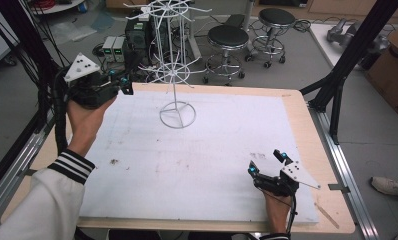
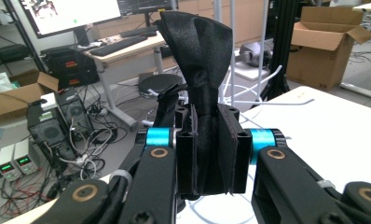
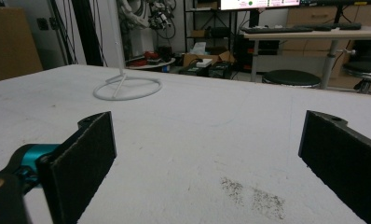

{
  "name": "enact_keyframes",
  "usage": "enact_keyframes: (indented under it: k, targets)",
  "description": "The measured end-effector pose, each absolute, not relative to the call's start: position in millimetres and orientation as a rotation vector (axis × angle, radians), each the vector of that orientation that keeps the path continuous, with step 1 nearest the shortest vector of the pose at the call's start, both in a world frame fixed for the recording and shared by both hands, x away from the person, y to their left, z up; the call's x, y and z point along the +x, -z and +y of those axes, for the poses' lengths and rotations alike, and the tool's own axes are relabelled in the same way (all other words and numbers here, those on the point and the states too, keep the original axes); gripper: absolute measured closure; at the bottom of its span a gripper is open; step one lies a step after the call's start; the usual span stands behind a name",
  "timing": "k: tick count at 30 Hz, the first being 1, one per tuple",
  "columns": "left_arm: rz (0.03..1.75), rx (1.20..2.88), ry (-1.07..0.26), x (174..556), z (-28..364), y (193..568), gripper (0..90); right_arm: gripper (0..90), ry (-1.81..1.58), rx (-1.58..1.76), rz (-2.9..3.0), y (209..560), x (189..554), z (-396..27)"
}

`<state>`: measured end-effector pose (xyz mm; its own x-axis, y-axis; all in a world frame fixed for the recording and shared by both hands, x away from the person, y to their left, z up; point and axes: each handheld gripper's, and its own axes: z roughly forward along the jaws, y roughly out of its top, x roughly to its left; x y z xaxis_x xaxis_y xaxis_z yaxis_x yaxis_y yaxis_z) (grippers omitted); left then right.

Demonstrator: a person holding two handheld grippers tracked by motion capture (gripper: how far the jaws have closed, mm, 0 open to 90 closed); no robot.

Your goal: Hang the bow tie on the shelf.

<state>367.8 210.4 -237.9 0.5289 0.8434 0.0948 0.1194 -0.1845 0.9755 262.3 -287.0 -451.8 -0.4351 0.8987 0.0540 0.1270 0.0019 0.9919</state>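
In the high view, the left tool (image 1: 123, 84) sits at the upper left of the frame, raised above the far left edge of the white worktop (image 1: 197, 165), held by a hand (image 1: 87, 117) in a sleeve with striped cuff. The white wire rack (image 1: 173, 65) stands at upper centre, its ring base on the worktop, its hooked arms spreading above. The right tool (image 1: 267, 162) rests low at the lower right, near the worktop's front edge, well apart from the rack.

In the left gripper view, the left tool is clamped on a black satin bow tie (image 2: 200, 56): the pads press its lower part at the centre of the frame, and the glossy fabric fans out upward to the top edge. Behind it, white rack wires cross the middle right. No readable writing shows on the fabric or tool.

In the right gripper view, the right tool (image 3: 207, 149) has its jaws wide apart with nothing between them, just bare worktop with a dark smudge at lower centre. The rack's ring base (image 3: 127, 87) lies at upper left. The monitor text along the top edge is too small to read.
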Motion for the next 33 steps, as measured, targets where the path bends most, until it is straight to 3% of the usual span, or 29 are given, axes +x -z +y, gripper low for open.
enact_keyframes:
  k: [33]
  targets:
    - [0.789,1.679,-0.741,389,173,263,78.0,2.9,-1.503,1.072,1.622,452,263,-288]
